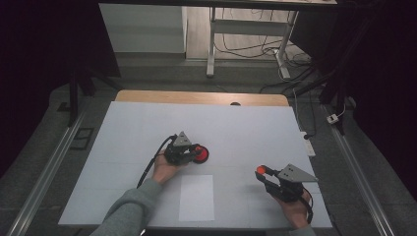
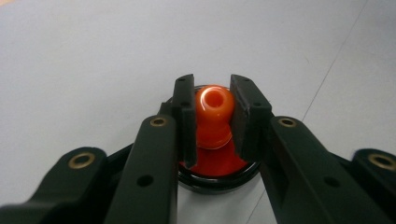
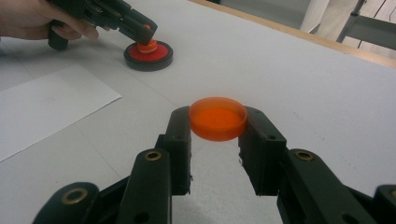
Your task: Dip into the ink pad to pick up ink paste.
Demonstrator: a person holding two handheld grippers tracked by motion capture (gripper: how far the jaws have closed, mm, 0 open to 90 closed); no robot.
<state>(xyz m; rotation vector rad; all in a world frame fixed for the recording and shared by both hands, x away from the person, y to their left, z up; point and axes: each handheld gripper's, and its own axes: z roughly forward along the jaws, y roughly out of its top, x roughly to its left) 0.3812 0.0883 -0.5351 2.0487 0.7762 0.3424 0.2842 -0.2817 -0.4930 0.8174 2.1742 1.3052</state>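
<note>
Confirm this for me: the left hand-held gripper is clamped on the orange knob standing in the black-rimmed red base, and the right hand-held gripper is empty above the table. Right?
Not quite. The right hand-held gripper is not empty: its jaws are shut on an orange cap, as the right gripper view shows. The rest holds: the left hand-held gripper is clamped on the orange knob in the black-rimmed red base.

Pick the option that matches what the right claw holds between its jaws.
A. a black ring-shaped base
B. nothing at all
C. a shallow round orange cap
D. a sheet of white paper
C: in the right gripper view the right claw has its jaws closed on the two sides of a shallow round orange cap, held above the white table.
</note>
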